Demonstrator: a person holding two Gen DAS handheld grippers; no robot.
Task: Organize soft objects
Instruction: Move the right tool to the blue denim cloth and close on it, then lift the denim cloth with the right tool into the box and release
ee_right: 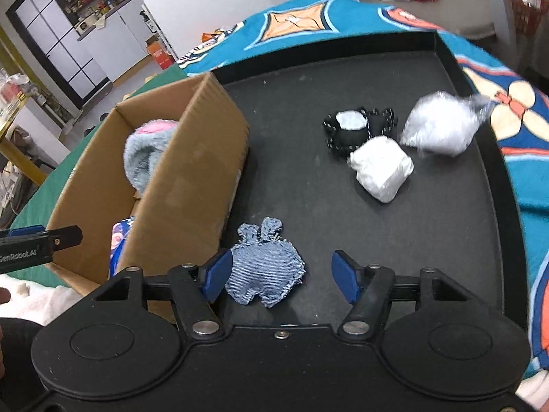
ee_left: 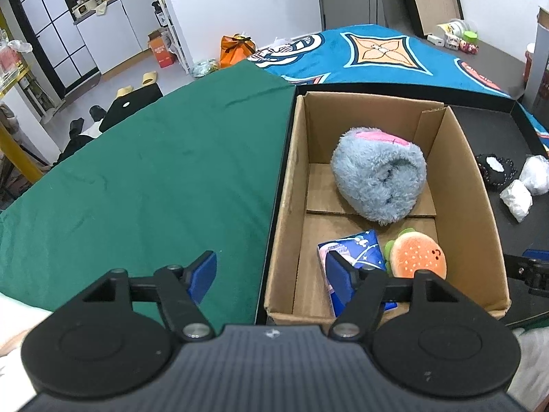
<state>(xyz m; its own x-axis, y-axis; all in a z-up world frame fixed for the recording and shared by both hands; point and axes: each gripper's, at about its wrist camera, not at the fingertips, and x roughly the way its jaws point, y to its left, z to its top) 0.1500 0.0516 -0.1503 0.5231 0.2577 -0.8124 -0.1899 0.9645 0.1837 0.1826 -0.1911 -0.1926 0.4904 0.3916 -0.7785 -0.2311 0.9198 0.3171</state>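
An open cardboard box holds a fluffy blue-grey plush, a burger plush and a blue printed packet. My left gripper stands open astride the box's left wall, one finger inside in front of the packet, gripping nothing. On the black tray beside the box lies a small denim pouch. My right gripper is open around it, its left pad at the pouch's edge, its right pad apart. Two white wrapped bundles and a black-and-white item lie farther back.
A green cloth covers the surface left of the box. A blue patterned blanket lies behind and right of the tray, whose raised rim bounds it. Small jars and clutter stand at the back.
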